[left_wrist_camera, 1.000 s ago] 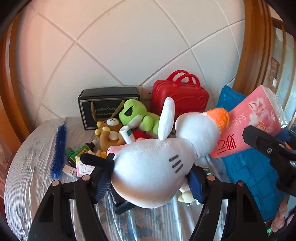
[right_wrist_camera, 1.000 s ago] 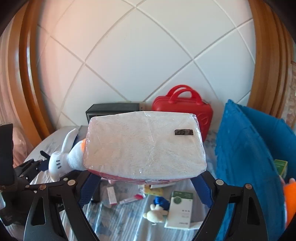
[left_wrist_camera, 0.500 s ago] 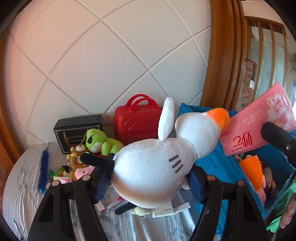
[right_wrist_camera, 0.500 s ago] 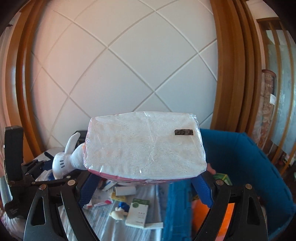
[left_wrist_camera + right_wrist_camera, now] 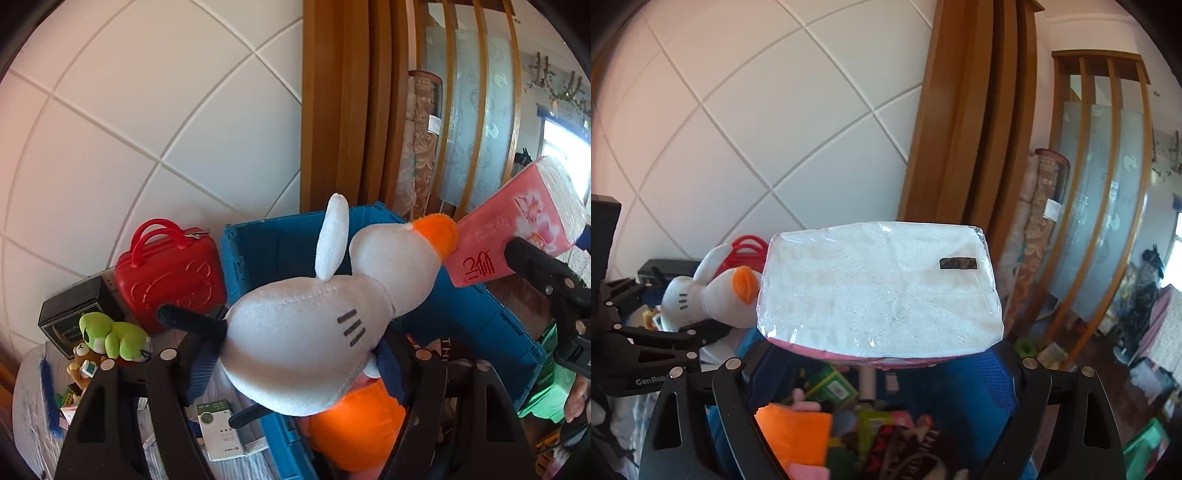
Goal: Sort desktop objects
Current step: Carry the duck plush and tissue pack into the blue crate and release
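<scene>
Carrying one item apiece, both claws hang over the blue crate, evidently for dropping sorted goods in. Left claw clenches one white plush duck; right claw clenches one pink tissue pack. One red case and one green frog plush remain on the tabletop.
</scene>
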The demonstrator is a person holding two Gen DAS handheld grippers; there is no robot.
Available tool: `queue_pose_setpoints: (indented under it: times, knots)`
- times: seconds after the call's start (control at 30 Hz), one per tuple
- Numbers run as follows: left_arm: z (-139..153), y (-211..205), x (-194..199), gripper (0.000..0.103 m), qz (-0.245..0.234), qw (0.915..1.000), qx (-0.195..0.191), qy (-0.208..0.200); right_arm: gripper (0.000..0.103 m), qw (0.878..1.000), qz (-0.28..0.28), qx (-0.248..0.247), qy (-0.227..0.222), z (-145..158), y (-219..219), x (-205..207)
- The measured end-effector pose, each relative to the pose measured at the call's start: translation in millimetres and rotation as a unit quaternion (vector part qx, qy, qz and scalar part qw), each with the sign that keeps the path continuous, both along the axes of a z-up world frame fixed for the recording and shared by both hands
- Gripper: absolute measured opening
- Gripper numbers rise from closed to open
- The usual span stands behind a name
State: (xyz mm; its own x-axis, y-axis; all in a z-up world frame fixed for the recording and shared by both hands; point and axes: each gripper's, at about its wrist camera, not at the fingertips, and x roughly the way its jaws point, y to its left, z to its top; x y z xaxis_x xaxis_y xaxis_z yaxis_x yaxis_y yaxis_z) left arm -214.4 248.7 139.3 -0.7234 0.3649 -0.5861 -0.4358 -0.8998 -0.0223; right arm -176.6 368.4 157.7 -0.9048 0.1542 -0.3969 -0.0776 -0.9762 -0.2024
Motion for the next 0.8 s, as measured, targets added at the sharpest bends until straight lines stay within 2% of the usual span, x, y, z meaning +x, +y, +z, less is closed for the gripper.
queue_pose_setpoints:
  times: [0.13,0.27,0.47,0.6,0.8]
  knots:
    - [1,38,-7,0.074,-0.014,0.9995,-0.018,-0.02,0.09,0.999,-0.016,0.017,-0.031,0,32,-15]
    - [-10,62,-13,0.074,-0.015,0.9984,-0.037,-0.04,0.09,0.997,-0.016,0.013,-0.073,-20,54,-37]
    - [-30,83,-13,0.077,-0.012,0.9948,-0.078,-0.064,0.091,0.991,-0.008,0.021,-0.135,-57,61,-57]
    - [-41,87,-13,0.077,-0.018,0.992,-0.096,-0.079,0.103,0.989,-0.017,0.037,-0.143,-60,65,-57]
    - [-42,85,-9,0.082,-0.035,0.9918,-0.088,-0.086,0.103,0.988,-0.013,0.042,-0.146,-53,69,-50]
